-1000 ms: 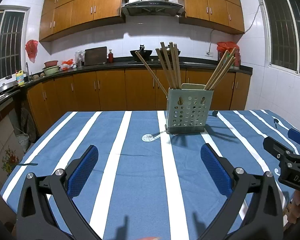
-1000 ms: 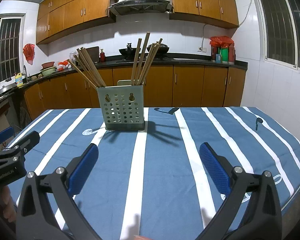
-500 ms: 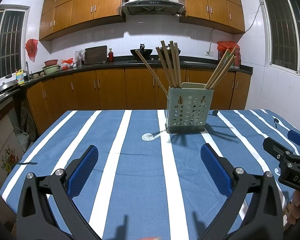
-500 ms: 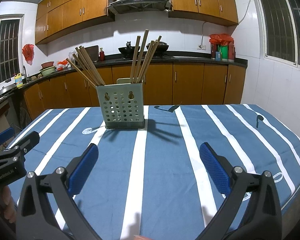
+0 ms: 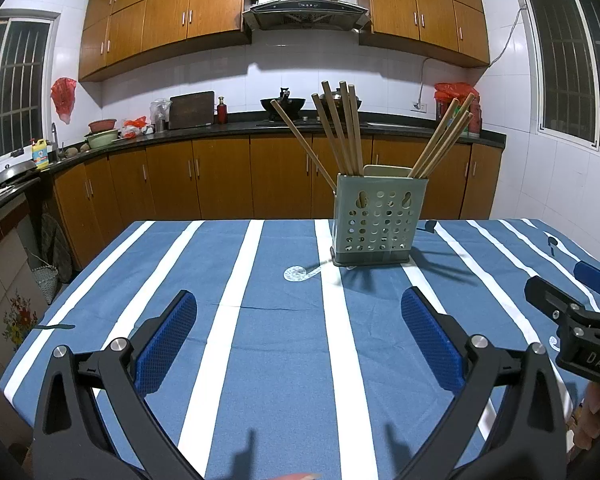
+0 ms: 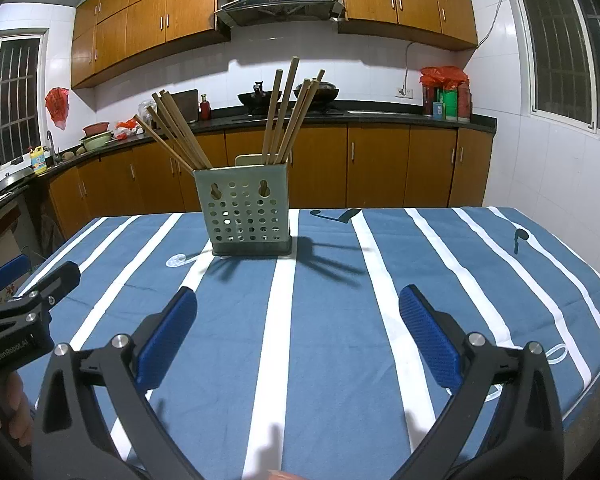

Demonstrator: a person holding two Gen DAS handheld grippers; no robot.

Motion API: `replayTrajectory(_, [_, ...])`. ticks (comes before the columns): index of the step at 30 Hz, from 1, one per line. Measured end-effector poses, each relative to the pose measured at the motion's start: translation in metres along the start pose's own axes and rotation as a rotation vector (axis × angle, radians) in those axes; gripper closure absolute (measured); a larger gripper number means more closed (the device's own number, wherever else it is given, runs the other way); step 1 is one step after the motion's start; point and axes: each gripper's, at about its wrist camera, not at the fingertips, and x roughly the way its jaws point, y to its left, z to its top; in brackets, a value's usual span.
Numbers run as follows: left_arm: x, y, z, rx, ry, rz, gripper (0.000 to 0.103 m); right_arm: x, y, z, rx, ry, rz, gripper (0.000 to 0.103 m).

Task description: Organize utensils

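table (image 5: 100,320) (image 6: 500,280) draped in a blue tablecloth (image 5: 284,360) (image 6: 332,340) with white stripes and small printed spoon motifs. standing upright toward the far edge, a pale green perforated utensil holder (image 5: 374,224) (image 6: 246,212) filled with leaning wooden chopsticks (image 5: 340,128) (image 6: 284,116), casting spiky shadows on the cloth.

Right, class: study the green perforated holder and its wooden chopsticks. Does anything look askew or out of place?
The wooden chopsticks splay in separate leaning bunches rather than standing together. The green perforated plastic holder itself stands upright on the blue striped tablecloth; nothing is spilled.
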Motion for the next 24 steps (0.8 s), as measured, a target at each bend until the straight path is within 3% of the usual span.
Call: replayTrajectory(24, [-0.0005,-0.0005,0.001,-0.001,0.001,0.001,0.002,-0.0002,0.0004,-0.0002,0.001,0.002,0.002,0.004])
